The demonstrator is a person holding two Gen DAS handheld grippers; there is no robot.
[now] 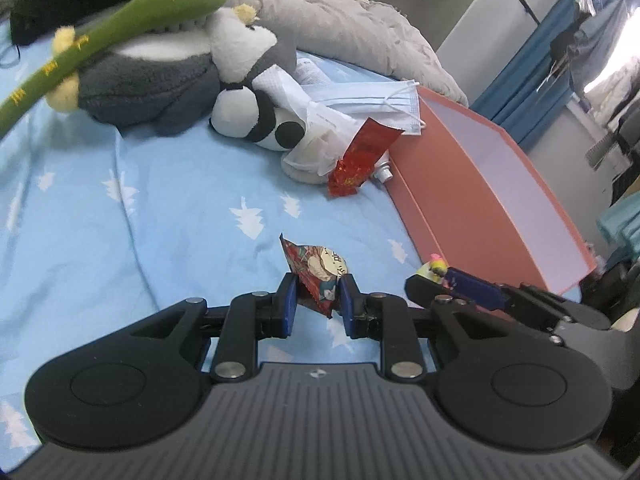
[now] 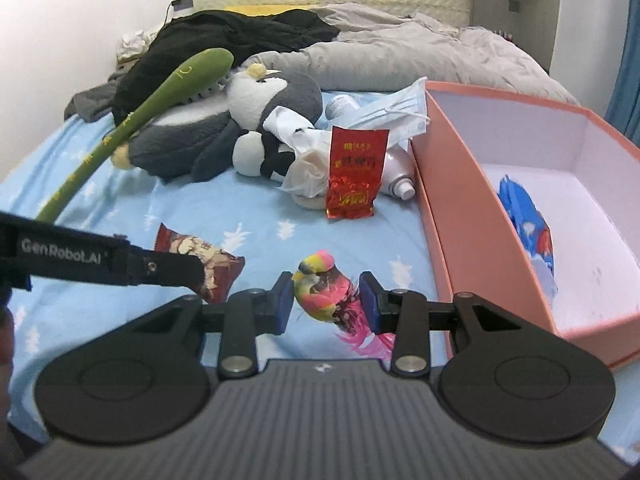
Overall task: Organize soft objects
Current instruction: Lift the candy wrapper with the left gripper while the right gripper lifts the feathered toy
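Note:
My left gripper (image 1: 318, 300) has its jaws around a red printed snack packet (image 1: 320, 276) on the blue bedsheet; the pads touch its sides. It also shows in the right wrist view (image 2: 212, 264), partly under the left gripper's finger (image 2: 176, 270). My right gripper (image 2: 326, 300) is open around a small pink and yellow toy parrot (image 2: 320, 292), with gaps to both pads. A pink box (image 2: 452, 200) stands to the right, with a blue packet (image 2: 528, 220) inside. A grey plush penguin (image 2: 224, 128), a panda plush (image 2: 260, 156) and a green plush stick (image 2: 132, 124) lie farther back.
A red foil tea packet (image 2: 352, 172), a face mask (image 2: 396, 114), a white bottle (image 2: 396, 176) and crumpled white bags (image 2: 304, 160) lie beside the box. A grey duvet (image 2: 400, 48) and black clothes (image 2: 240, 36) cover the far end of the bed.

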